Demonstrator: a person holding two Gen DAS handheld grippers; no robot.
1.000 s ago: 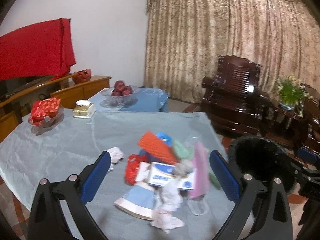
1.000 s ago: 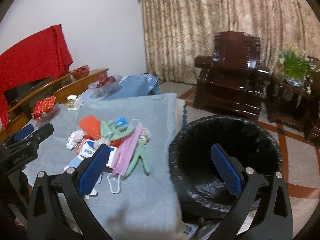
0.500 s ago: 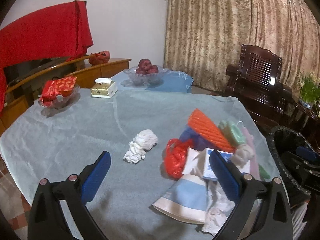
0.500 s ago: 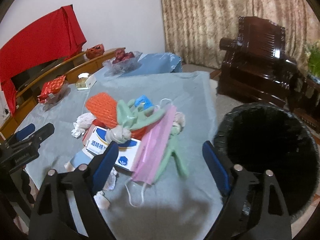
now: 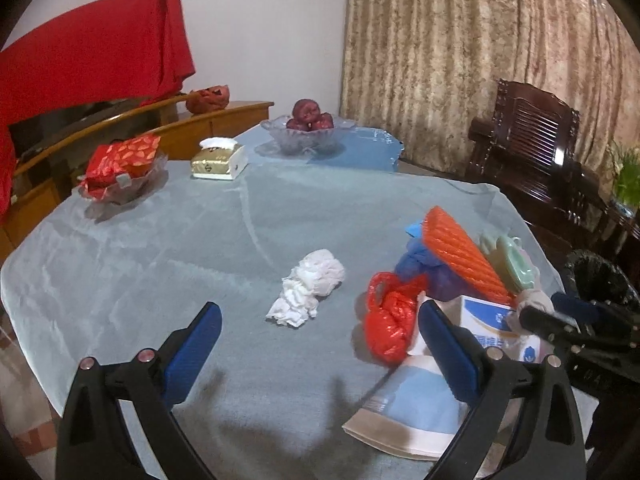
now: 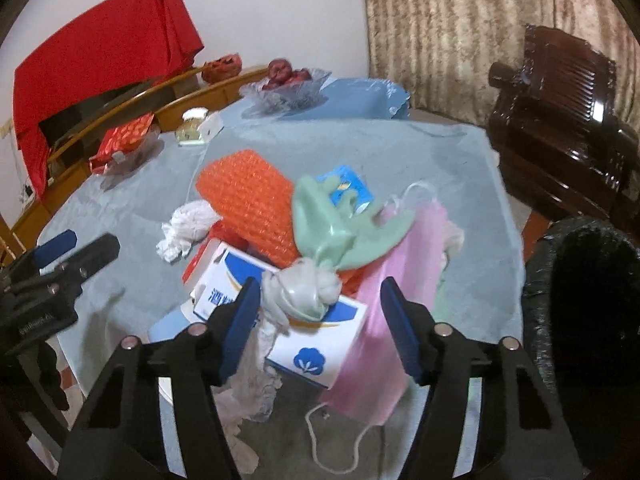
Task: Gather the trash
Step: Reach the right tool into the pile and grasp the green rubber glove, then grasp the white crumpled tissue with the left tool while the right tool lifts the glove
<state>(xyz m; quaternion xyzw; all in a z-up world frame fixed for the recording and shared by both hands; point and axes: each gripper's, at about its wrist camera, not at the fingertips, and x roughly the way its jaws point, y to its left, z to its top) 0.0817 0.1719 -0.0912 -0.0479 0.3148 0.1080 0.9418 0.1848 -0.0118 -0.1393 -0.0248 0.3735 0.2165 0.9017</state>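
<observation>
A: What's the room like?

B: A patterned curtain [image 5: 480, 60] fills the upper right of the left wrist view, with a dark wooden armchair [image 5: 532, 148] under it. The table [image 5: 160, 248], under a pale blue-grey cloth, takes the middle. Its left half lies bare; the far edge runs along the upper middle and the right edge drops off near the chair.

A: And the bin?

B: A black-lined trash bin [image 6: 588, 300] sits at the right edge of the right wrist view, just beyond the table's right edge, its mouth open upward.

A: Where's the trash?

B: Heaped at the centre of the right wrist view. Largest is an orange ribbed sheet [image 6: 252, 204], its long axis running from upper left to lower right. A pink face mask [image 6: 396, 280] lies right of it, long axis steep, from upper right down to lower left, its ear loop trailing to the bottom of the frame. A white-and-blue box [image 6: 312, 344] lies flat with its length pointing to lower right. A green glove [image 6: 336, 228] is draped over the box, and a crumpled tissue [image 5: 312, 288] sits apart at the centre of the left wrist view.

A: The tongs?

B: The left gripper [image 5: 320, 344] is spread wide, holding nothing, above open cloth below the tissue. The right gripper [image 6: 320, 320] is parted too, straddling the glove's knotted end and the box, not visibly pinching either.
</observation>
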